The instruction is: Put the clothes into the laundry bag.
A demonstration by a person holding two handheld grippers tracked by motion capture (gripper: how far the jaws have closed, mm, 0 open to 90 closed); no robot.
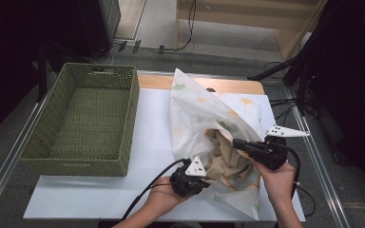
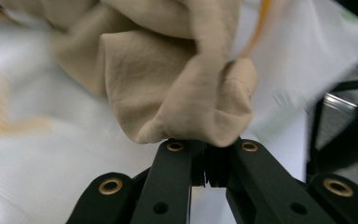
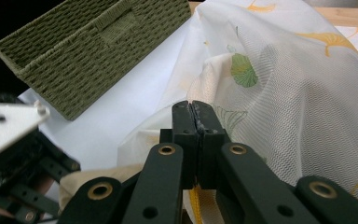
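Observation:
A white mesh bag (image 1: 204, 107) printed with ginkgo leaves lies on the table, its near opening lifted like a tent. A crumpled beige cloth (image 1: 224, 156) sits in that opening. My left gripper (image 1: 207, 181) is at the mouth of the bag, shut on a fold of the beige cloth (image 2: 168, 79); the jaws (image 2: 209, 156) pinch its lower edge. My right gripper (image 1: 236, 142) comes in from the right, shut on the upper edge of the bag. In the right gripper view its jaws (image 3: 196, 112) are pressed together against the mesh bag (image 3: 284, 93).
An empty green woven basket (image 1: 132, 111) stands on the left of the white table cover (image 1: 152, 128); it also appears in the right gripper view as the basket (image 3: 88, 51). Cables trail from both grippers toward the near edge. Dark stands and cables crowd the floor at right.

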